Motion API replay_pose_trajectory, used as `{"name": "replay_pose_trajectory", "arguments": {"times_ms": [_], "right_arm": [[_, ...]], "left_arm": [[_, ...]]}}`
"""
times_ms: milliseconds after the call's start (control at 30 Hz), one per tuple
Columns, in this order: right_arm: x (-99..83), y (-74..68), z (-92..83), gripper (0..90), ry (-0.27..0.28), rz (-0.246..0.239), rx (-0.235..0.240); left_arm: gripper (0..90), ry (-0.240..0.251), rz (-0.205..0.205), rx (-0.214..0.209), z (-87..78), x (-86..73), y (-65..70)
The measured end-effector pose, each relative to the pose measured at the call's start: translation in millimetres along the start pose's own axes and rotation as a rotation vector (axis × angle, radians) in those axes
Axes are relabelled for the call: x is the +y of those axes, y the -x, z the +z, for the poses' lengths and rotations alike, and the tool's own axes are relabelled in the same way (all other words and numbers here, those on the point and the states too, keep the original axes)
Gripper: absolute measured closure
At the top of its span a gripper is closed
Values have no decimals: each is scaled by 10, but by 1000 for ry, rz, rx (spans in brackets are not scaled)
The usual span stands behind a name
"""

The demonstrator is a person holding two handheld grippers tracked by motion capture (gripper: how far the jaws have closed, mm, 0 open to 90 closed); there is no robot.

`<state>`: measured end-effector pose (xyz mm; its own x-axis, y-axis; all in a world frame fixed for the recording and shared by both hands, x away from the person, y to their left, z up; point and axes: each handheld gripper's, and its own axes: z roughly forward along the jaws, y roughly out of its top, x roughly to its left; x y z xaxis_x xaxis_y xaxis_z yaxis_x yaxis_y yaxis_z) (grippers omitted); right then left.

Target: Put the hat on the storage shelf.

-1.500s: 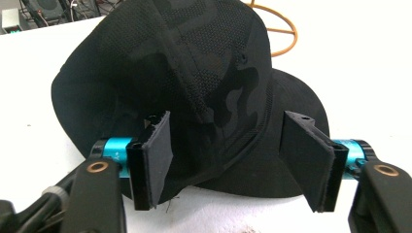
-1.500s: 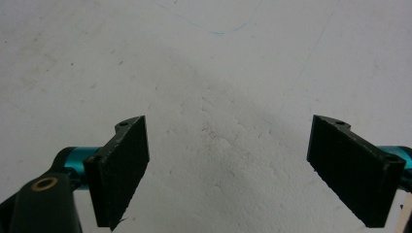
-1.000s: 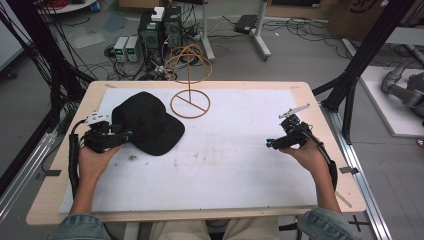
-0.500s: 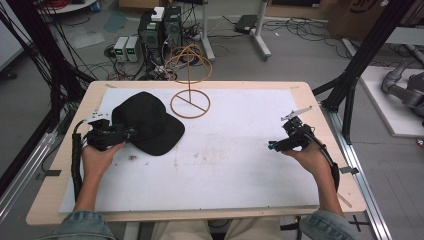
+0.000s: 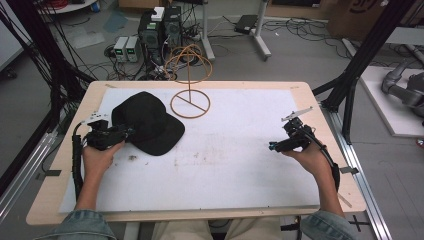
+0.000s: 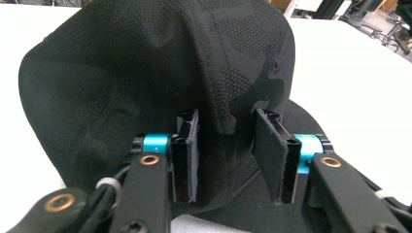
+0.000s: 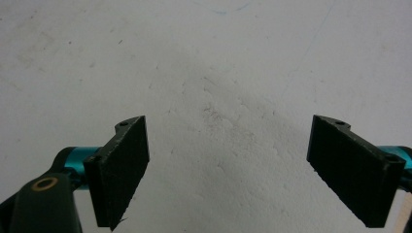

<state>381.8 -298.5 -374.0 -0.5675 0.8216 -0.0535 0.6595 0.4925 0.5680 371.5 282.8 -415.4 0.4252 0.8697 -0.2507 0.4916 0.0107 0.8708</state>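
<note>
A black mesh cap (image 5: pixel 150 122) lies on the left part of the white table (image 5: pixel 235 165), its brim toward the middle. My left gripper (image 5: pixel 126 133) is at the cap's left rear. In the left gripper view a raised fold of the cap (image 6: pixel 145 73) stands between the two pads of the left gripper (image 6: pixel 226 145), which press on it from both sides. My right gripper (image 5: pixel 273 146) rests low over bare table at the right, far from the cap. In the right gripper view the right gripper (image 7: pixel 228 170) stands wide open with nothing between its pads.
A copper-coloured wire stand (image 5: pixel 190 102) with a round base and a hoop on top stands at the back middle of the table, just right of the cap. Black frame posts flank the table, and cables and boxes lie on the floor beyond.
My left gripper has edged right, into the cap's rear. The right hand has shifted slightly right and toward the front edge. The cap has stayed where it was.
</note>
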Motion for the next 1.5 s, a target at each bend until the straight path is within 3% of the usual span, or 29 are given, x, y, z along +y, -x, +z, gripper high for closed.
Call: {"name": "replay_pose_trajectory", "arguments": {"times_ms": [567,1067,1500], "right_arm": [[-5,-1,18,150,-9,-4,-3],[-16,13,13,150,-3,3,2],[-19,13,28,150,-11,3,7]], "left_arm": [[839,18,12,-5,-27,-25,-38],[870,66,36,-33,-103,0,-20],[872,128,55,-102,-165,15,-23]]}}
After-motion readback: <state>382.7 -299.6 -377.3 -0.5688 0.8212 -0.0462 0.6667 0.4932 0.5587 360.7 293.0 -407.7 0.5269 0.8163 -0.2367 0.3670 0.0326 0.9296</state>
